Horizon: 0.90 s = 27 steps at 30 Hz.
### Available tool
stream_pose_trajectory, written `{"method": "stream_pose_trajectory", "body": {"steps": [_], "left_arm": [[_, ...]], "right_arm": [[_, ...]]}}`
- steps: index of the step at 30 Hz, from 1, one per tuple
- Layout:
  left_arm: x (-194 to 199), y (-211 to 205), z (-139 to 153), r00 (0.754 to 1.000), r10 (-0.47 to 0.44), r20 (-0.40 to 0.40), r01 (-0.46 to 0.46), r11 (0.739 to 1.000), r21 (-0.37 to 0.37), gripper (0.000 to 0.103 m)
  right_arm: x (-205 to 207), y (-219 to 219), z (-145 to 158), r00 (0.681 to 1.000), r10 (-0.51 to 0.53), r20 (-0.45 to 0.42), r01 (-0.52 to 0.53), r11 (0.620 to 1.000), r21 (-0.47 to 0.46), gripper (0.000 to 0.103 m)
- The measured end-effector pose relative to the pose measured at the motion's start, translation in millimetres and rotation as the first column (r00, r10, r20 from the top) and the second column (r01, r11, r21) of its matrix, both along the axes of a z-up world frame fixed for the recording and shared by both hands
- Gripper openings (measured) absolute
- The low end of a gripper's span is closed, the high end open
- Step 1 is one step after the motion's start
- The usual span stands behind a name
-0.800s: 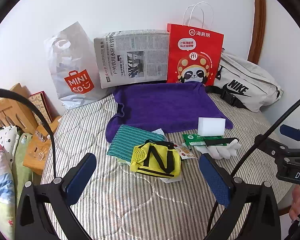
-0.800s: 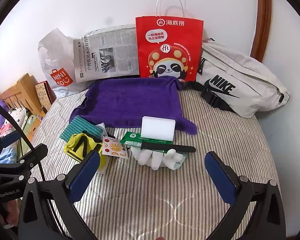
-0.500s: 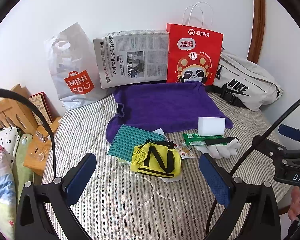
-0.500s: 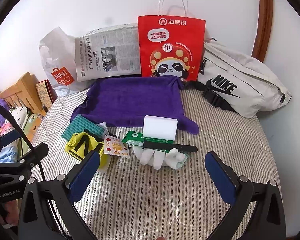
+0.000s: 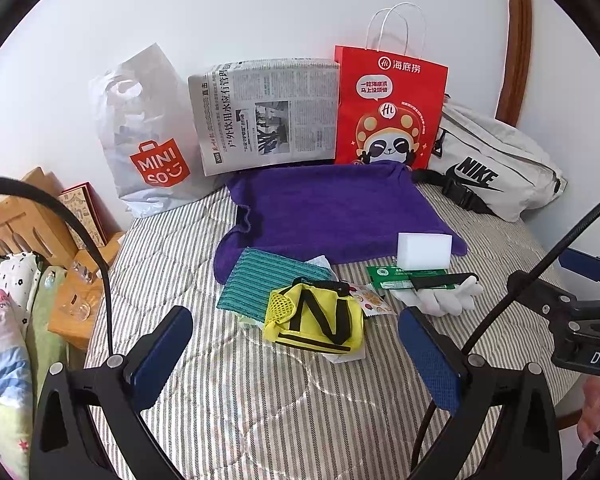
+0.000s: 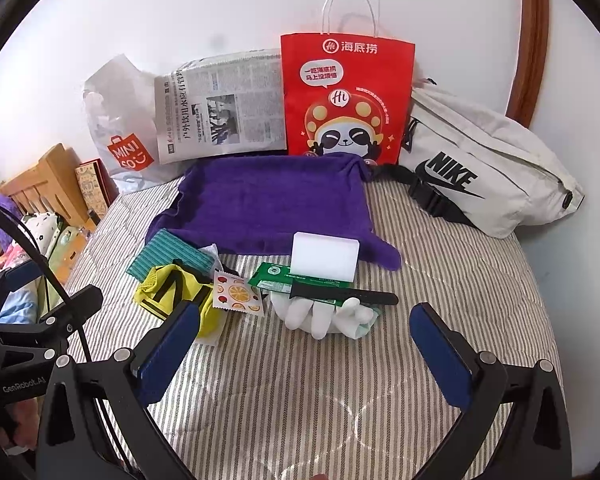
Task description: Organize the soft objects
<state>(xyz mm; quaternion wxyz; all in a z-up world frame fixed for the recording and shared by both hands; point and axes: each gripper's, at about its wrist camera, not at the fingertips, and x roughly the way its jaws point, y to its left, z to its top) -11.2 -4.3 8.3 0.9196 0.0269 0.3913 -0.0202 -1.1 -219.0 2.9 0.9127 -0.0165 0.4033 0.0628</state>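
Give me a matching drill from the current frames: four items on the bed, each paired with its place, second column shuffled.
Items:
1. sponge
2. yellow bag
3. Nike bag
4. glove

Places:
A. far right, against the wall
B. front edge of the purple towel
C. under the green packet and black strip
D. partly over the teal cloth

Pairs: 1-B, 2-D, 3-A, 4-C
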Motion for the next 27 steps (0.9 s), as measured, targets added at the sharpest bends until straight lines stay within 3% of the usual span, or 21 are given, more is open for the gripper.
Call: {"method": "stream_pose_trajectory", "body": {"steps": [27], "left_arm": [[2.3, 3.0, 4.3, 1.000, -0.001, -0.017, 0.001, 1.000, -0.002, 0.103]], "right_arm": [[0.2, 1.2, -0.9, 1.000, 0.001, -0.003, -0.001, 1.000, -0.001, 0.103]]}}
